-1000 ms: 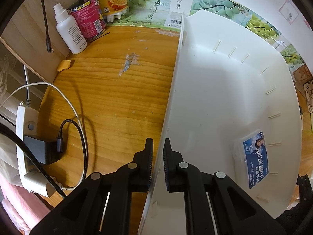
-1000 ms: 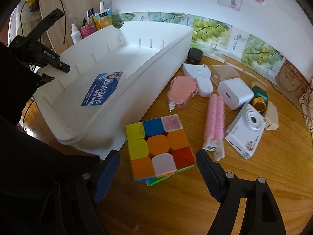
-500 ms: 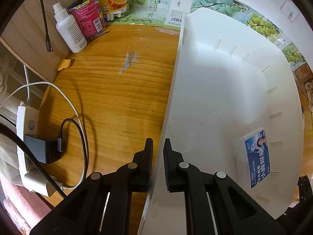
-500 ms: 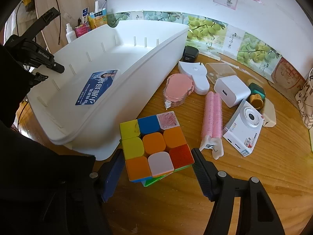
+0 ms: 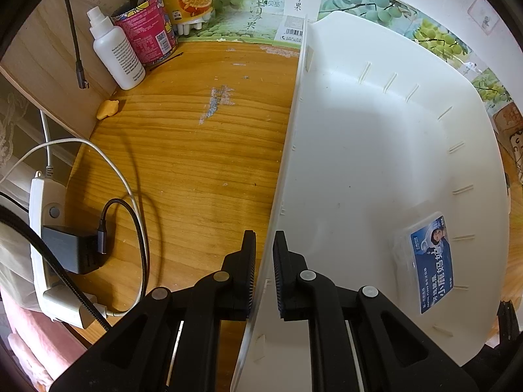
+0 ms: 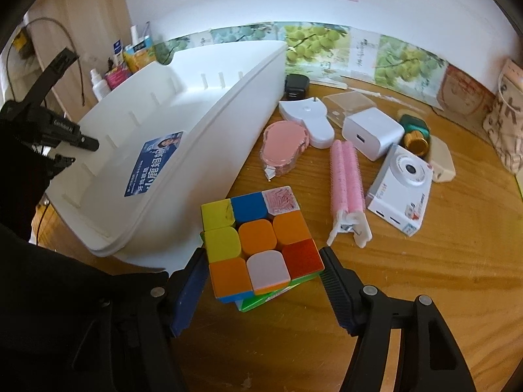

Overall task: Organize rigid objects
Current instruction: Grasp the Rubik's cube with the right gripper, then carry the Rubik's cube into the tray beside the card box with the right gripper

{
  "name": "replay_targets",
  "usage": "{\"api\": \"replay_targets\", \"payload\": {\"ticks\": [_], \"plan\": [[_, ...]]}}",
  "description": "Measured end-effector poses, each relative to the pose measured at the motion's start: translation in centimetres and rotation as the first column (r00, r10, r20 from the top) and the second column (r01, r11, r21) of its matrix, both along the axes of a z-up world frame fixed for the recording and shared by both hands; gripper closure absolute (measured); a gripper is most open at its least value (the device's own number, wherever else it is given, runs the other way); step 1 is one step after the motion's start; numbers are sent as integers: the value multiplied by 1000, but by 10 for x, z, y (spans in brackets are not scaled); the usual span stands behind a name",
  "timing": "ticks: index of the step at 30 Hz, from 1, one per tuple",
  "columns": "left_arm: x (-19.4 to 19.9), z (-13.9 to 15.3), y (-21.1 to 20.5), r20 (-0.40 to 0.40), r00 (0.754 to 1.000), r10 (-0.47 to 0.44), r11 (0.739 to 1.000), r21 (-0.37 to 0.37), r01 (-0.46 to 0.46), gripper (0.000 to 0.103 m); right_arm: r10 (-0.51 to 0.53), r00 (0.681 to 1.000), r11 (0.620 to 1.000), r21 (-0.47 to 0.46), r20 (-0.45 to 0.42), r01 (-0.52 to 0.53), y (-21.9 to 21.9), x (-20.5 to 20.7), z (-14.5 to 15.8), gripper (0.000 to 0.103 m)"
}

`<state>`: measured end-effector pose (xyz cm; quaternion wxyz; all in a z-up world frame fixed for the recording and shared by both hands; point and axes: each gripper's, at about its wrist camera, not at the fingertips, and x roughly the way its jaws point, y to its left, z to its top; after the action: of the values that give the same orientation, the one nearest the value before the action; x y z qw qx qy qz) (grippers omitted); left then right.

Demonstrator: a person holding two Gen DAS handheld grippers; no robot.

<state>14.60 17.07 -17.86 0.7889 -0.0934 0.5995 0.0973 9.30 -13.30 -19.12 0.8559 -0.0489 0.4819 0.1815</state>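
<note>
My left gripper (image 5: 264, 261) is shut on the near wall of a white plastic bin (image 5: 376, 150), one finger outside and one inside. A small clear box with a blue label (image 5: 431, 261) lies inside the bin; it also shows in the right wrist view (image 6: 153, 163). My right gripper (image 6: 263, 277) is shut on a multicoloured puzzle cube (image 6: 258, 245) and holds it just off the wooden table, beside the bin's outer wall (image 6: 209, 150).
Right of the bin lie a pink tape dispenser (image 6: 284, 147), pink hair rollers (image 6: 346, 176), a white charger (image 6: 372, 134), a white toy camera (image 6: 402, 186) and a black adapter (image 6: 296, 86). Left of it: a power strip (image 5: 49, 245), cables, a white bottle (image 5: 114, 52).
My right gripper closed on the cube and lifted it toward the bin. The left gripper keeps its hold on the bin wall; the bin shifted slightly.
</note>
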Motion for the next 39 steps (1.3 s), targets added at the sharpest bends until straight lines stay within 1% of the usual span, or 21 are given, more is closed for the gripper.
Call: {"api": "replay_targets", "payload": {"ticks": [3,9,16,22,26,32,36,39], "plan": [[0,0,0,0,1000,0,1000,0,0,91,-50,999,999,22,-3,50,-5,-1,2,35],[-1,1,-2,2,1000,6,1000,1,-6,91,-99,995,994,44,19,98,-16,1,11,35],[-2,1,0,7,1000,14,1000,-9,-14,90,-127,990,990,74,61,122,-25,8,27,35],[-3,2,-1,7,1000,25,1000,-11,-25,90,-138,984,987,100,115,127,-29,15,44,35],[-3,2,-1,7,1000,23,1000,-11,-23,90,-138,979,986,112,148,122,-27,16,59,35],[-3,2,-2,3,1000,25,1000,-7,-25,90,-125,971,982,165,206,91,-21,18,88,35],[-3,2,-2,4,1000,27,1000,-9,-27,90,-92,965,980,193,245,45,-12,17,104,35],[-4,2,-2,6,1000,28,1000,-13,-28,90,-60,965,978,207,256,6,-4,17,112,35]]}}
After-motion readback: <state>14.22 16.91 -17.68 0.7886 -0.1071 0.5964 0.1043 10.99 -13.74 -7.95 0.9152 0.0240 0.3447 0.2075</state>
